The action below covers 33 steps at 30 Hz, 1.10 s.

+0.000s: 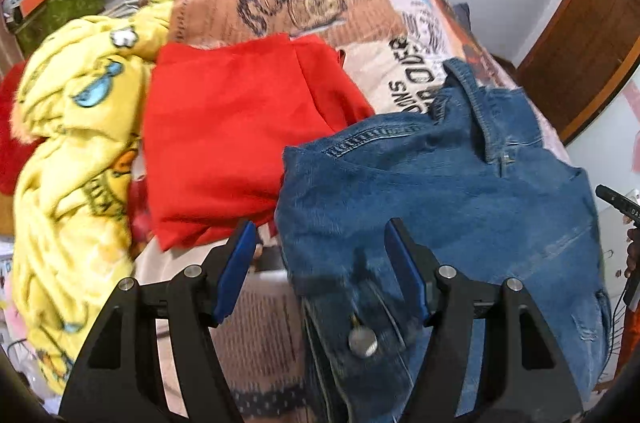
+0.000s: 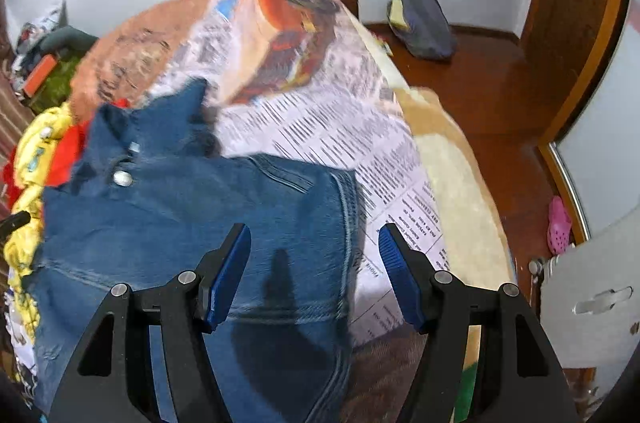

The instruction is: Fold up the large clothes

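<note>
While both tools (image 1: 320, 271) (image 2: 314, 275) gape empty, red cloth (image 1: 240, 135) borders denim jacket (image 1: 440, 203).

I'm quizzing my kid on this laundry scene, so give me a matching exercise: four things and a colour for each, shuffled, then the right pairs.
Things:
1. denim jacket
2. cartoon blanket
3. folded garment
4. clog on the floor

Colours:
A. pink
B. red
C. blue
D. yellow

Pairs: 1-C, 2-D, 3-B, 4-A

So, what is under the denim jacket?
The denim jacket lies on the printed bedsheet, and its edge overlaps the red garment. What the sheet shows beneath it is covered.
</note>
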Each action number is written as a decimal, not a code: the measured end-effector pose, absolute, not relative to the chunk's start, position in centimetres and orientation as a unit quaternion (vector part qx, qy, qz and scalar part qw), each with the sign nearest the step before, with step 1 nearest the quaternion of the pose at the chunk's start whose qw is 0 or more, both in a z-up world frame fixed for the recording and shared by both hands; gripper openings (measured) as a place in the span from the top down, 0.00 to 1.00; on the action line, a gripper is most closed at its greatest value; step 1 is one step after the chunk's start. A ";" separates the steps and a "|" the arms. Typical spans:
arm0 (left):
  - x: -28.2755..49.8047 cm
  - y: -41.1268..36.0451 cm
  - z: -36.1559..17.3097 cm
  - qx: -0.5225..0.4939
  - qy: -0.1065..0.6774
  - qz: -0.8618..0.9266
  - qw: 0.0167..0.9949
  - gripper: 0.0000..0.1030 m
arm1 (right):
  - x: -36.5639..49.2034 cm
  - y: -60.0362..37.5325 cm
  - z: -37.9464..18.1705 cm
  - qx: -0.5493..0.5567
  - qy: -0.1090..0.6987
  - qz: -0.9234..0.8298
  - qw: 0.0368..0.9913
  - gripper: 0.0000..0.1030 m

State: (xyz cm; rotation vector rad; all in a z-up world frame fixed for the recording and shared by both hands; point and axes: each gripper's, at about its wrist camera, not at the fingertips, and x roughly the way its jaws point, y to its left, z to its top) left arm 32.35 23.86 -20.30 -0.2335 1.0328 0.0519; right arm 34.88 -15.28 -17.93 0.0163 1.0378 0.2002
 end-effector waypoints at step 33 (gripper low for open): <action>33.3 21.2 -7.6 -0.098 0.363 0.038 0.926 0.91 | 37.9 -10.2 -8.4 0.002 0.390 0.199 0.899 0.90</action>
